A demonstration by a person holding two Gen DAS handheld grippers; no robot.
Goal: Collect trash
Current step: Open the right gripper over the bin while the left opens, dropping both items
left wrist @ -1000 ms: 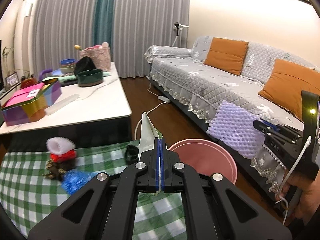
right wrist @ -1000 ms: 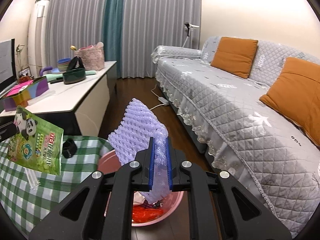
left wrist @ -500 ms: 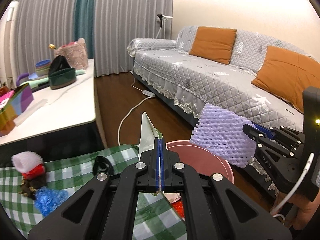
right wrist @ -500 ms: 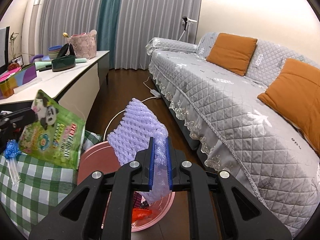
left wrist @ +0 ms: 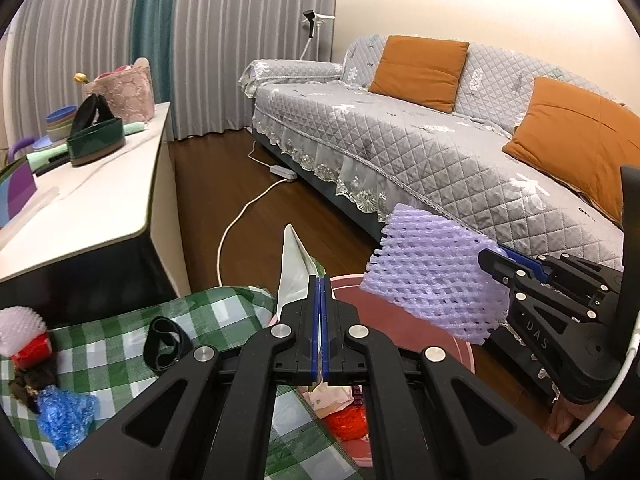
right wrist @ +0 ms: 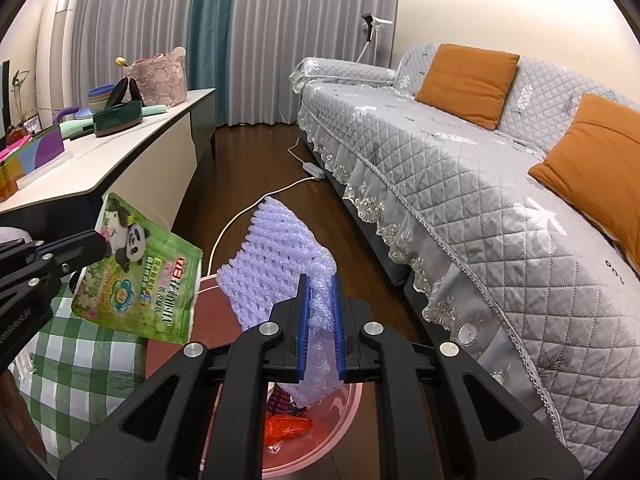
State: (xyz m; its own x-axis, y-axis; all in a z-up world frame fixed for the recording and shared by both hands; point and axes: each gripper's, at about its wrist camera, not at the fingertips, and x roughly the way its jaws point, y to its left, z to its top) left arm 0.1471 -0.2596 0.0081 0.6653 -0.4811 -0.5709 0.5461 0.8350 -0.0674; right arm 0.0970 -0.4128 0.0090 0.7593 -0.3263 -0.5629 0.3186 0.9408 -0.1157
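My left gripper [left wrist: 320, 284] is shut on a green panda snack bag [right wrist: 140, 272], seen edge-on in its own view [left wrist: 294, 268], and holds it over the near rim of the pink trash bin [left wrist: 452, 344]. My right gripper [right wrist: 320, 284] is shut on a purple foam net [right wrist: 276, 252] and holds it above the bin [right wrist: 320, 440]; the net also shows in the left wrist view [left wrist: 432, 276]. Red and white trash lies in the bin. A blue wrapper [left wrist: 64, 416], a red-and-white foam piece [left wrist: 24, 332] and a black band [left wrist: 164, 344] lie on the green checked cloth [left wrist: 112, 360].
A grey quilted sofa [right wrist: 460, 168] with orange cushions runs along the right. A white low table [left wrist: 80, 184] with a green bowl and boxes stands at the left. A white cable [left wrist: 240, 216] and power strip lie on the wood floor between them.
Both grippers have moved right and forward, over the pink bin, each still holding its item. The bag and the net now hang above the bin's opening.
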